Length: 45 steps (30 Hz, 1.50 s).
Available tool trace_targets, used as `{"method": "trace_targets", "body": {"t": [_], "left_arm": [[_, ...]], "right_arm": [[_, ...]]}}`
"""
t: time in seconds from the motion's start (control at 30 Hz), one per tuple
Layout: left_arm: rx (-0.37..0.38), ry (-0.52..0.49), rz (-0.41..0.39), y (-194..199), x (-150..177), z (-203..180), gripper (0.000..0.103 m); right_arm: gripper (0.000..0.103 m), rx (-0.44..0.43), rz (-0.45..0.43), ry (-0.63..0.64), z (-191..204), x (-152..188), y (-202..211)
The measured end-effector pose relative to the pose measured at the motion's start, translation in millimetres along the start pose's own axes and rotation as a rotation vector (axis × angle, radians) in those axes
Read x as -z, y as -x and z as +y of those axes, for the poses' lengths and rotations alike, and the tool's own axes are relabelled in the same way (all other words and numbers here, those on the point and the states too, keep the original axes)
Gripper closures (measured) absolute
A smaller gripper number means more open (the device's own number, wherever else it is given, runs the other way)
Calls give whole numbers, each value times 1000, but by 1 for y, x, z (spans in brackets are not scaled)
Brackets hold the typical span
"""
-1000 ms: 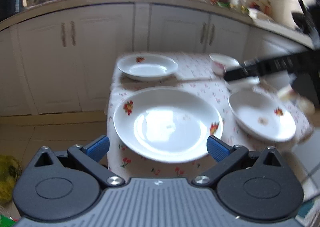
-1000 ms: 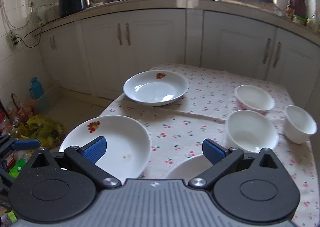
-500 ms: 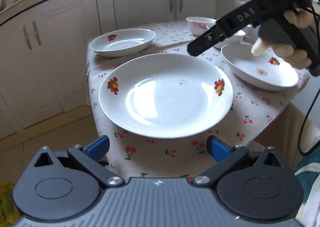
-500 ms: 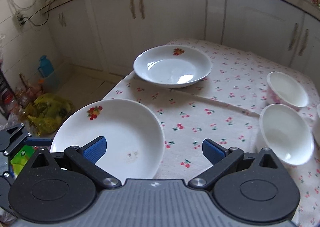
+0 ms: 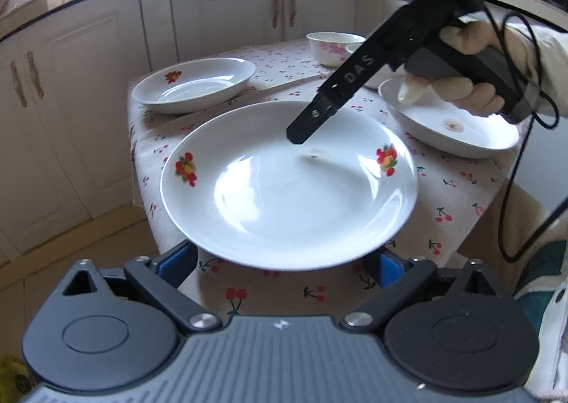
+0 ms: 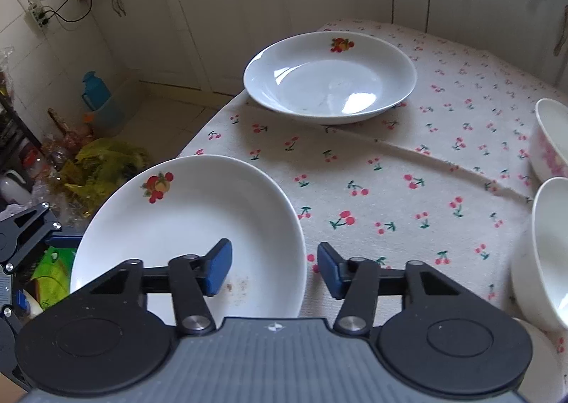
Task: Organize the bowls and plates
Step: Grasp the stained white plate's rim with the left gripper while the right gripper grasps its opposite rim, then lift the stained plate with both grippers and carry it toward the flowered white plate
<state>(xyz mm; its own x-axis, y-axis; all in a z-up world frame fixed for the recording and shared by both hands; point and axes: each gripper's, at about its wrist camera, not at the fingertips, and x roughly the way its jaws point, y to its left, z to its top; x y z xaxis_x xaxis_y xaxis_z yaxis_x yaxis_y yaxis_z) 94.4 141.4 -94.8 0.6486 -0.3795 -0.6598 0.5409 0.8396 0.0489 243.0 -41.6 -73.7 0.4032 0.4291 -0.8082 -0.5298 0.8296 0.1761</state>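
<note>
Left wrist view: the left gripper, jaws wide but closing, straddles the near plate on the bench. Right wrist view: the right gripper is closing over that plate's rim, not yet pinching. Nothing is stacked yet.

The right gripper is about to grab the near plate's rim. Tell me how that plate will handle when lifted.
The near plate looks glazed and glossy, so probably slippery between the closing right gripper pads. It appears ceramic: likely rigid, fairly heavy, and breakable. Gripped at one edge, its wide shallow shape may tilt or sag downward.
</note>
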Motion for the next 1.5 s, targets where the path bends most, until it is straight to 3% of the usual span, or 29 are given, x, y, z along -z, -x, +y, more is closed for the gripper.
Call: {"method": "trace_targets", "body": {"t": [0.33,0.8,1.5], "left_arm": [[3,-25,9,-2,-4,0,5],[21,-88,-23,-29,-33,4,5],[54,-101,-25,-59,-45,10,5]], "right_arm": [[53,-48,0,-2,-1,0,0],[52,18,-60,-41,-25,-13,13],[49,83,-48,-86,-48,-15,3]]}}
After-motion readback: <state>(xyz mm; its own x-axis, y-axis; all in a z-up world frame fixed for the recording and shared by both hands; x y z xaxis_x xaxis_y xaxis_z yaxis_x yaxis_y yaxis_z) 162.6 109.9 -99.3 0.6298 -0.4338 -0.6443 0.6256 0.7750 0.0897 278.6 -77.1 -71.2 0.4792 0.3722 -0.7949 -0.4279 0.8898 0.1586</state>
